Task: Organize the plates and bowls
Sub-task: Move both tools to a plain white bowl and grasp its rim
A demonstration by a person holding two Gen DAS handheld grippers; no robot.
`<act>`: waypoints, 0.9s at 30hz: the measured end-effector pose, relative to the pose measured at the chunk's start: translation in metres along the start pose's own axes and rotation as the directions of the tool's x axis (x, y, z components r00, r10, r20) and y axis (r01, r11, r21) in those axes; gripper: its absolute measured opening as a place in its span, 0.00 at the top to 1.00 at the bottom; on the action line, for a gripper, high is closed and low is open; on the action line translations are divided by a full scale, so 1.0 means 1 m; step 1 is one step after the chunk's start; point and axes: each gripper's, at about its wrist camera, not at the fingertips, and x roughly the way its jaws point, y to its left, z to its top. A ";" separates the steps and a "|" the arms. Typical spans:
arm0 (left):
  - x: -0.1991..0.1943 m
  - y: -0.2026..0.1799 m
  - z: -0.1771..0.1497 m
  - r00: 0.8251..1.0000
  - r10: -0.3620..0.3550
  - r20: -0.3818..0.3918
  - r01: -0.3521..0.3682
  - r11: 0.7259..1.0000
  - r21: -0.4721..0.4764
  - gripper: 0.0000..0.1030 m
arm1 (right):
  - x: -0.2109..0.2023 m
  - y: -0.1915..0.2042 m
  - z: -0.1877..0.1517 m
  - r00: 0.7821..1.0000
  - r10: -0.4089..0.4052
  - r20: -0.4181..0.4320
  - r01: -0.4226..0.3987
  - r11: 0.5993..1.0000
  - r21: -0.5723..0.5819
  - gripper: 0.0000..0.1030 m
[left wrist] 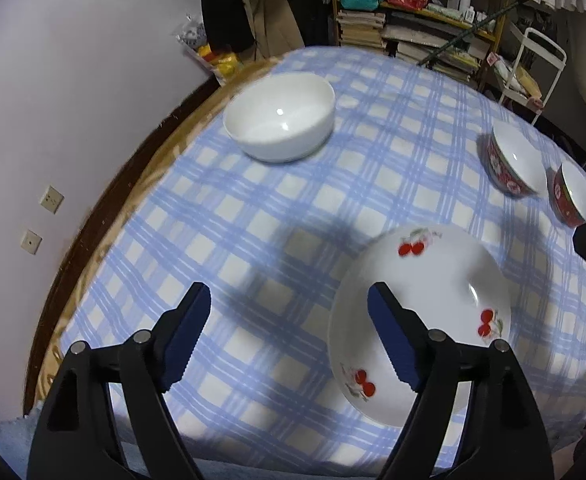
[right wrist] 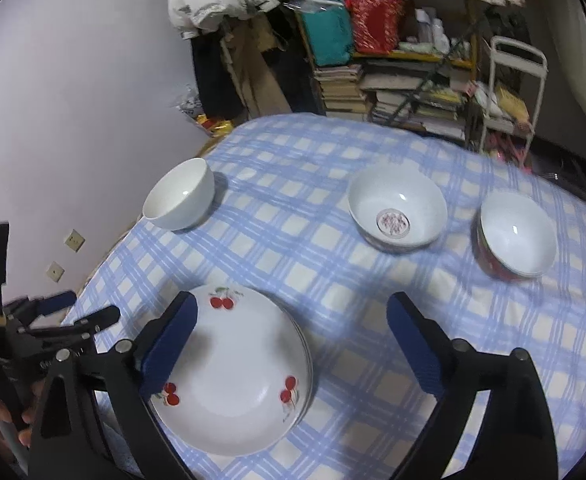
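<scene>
Hovering wide open and empty, both tools, left tool (left wrist: 289,332) and right tool (right wrist: 291,344), hang over the cherry plates (right wrist: 233,372) stacked at the tabletop's (right wrist: 333,280) near edge, likely so bowls can be gathered.

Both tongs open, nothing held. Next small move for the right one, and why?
Probably ease the right tongs forward toward the nearer red bowl. Both tongs stand open and empty, the cherry plates already look stacked, and the two red bowls and the white bowl sit apart on the cloth.
</scene>
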 end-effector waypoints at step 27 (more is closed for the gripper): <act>0.037 0.087 0.124 0.991 0.079 0.105 -0.070 0.994 -0.086 0.21 | 0.091 0.066 0.115 0.999 0.035 0.022 -0.032 0.992 -0.119 0.02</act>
